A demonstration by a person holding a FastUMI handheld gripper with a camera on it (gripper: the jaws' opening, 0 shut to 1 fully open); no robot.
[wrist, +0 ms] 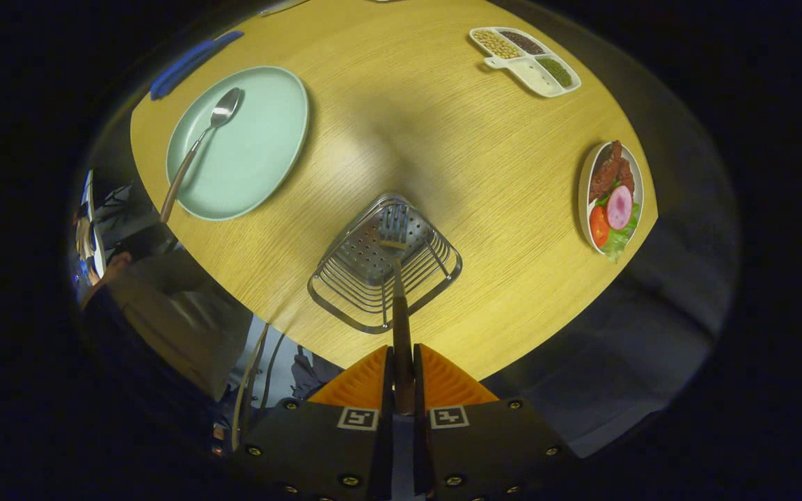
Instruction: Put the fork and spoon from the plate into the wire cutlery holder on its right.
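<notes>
My gripper (402,379) is shut on the fork's brown handle, looking straight down over the table. The fork (395,268) hangs tines-down, and its metal head sits inside the mouth of the wire cutlery holder (345,296), over the perforated bottom. To the left and beyond the holder lies the pale green plate (262,149). The spoon (199,142) rests on that plate, bowl toward the far side, its brown handle sticking out past the plate's near rim and over the table edge.
A round wooden table (457,153) carries a white divided dish of beans and grains (526,59) at the far right and a plate of meat and salad (613,198) at the right edge. A blue object (192,61) lies beyond the green plate.
</notes>
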